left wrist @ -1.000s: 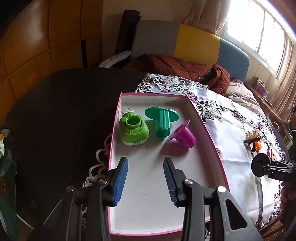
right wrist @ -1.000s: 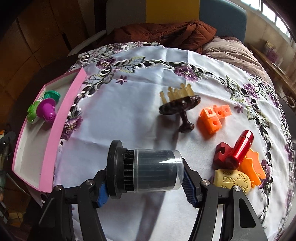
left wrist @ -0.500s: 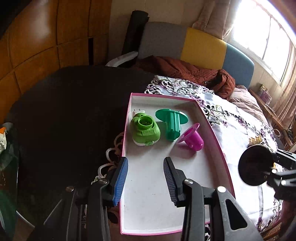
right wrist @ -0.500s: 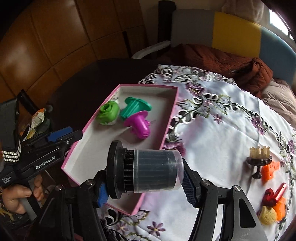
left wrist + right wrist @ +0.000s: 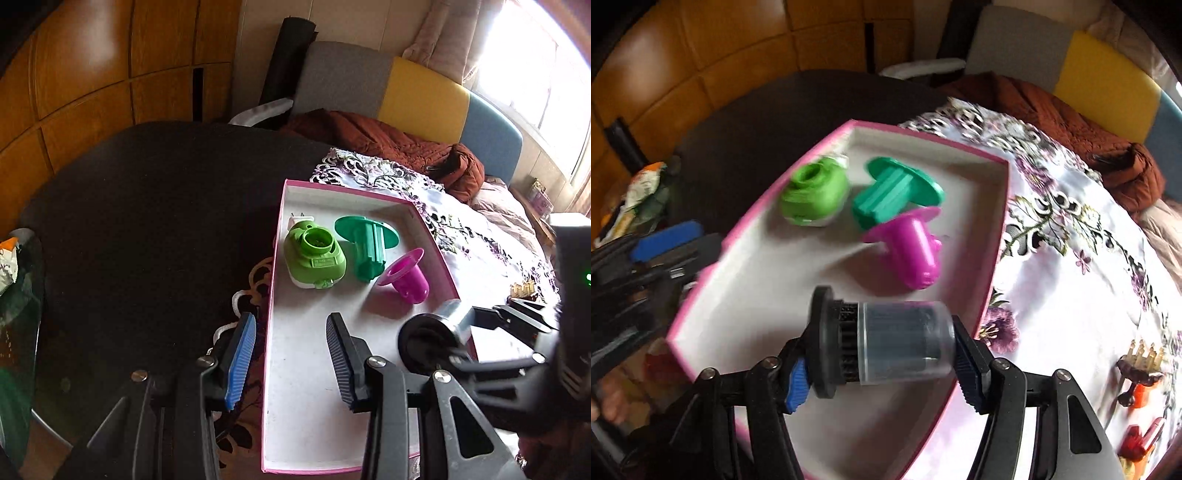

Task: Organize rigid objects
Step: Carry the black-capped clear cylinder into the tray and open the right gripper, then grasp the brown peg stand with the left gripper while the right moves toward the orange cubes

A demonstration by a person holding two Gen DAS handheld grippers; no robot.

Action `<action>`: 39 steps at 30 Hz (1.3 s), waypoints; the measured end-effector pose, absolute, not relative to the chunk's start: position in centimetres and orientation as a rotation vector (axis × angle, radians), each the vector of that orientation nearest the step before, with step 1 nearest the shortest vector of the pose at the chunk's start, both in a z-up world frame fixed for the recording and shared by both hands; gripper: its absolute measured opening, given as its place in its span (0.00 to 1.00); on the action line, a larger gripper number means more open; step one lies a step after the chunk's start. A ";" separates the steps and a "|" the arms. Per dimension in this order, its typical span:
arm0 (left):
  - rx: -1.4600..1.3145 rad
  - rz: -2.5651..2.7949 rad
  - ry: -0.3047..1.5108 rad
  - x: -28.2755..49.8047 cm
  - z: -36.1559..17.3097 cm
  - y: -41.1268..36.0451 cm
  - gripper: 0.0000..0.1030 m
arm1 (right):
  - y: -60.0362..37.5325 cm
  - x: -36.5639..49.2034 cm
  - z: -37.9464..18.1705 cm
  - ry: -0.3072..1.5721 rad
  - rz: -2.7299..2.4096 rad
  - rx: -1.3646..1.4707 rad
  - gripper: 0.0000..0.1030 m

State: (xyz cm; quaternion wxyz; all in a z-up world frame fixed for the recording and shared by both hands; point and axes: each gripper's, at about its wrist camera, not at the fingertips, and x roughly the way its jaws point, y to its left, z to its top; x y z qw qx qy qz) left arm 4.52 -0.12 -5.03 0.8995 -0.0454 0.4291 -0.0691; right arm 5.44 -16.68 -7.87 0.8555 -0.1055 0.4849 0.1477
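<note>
R claw (image 5: 882,363) is clamped on the black-and-clear cylinder (image 5: 886,349), pads pressing both ends; the cyl's long axis lies crosswise, left-right betw the fingers, black flange at left, clear cap at right. It hangs over the near-right part of the pink-rimmed box (image 5: 995,254), white floor under it bare, so the set-down spot looks to be straight below and a bit fwd; R hand is plainly the nearer one. L claw (image 5: 290,363) stands part open w/ nothing betw its blue pads, straddling the box's near-left wall (image 5: 269,332), one pad outside over the dark tabletop (image 5: 147,221), one inside. Farther in, the magenta cup piece (image 5: 916,254) lies on its side, just beyond the cyl's path, likely the thing to avoid bumping. Behind it the teal flanged piece (image 5: 897,195) and lime-green round piece (image 5: 814,194) sit close together at the far-left end. Off right, on the floral cloth (image 5: 1071,280), other bits wait: a brown stand (image 5: 1137,373) and red/orange pieces (image 5: 1141,439). Writing: raised lettering on the lime piece, too small to read; no brand legible.
</note>
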 end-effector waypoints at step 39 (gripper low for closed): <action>-0.020 -0.194 0.818 3.0 -2.8 -2.8 0.39 | -26.4 1.3 -1.8 0.791 0.133 0.044 0.85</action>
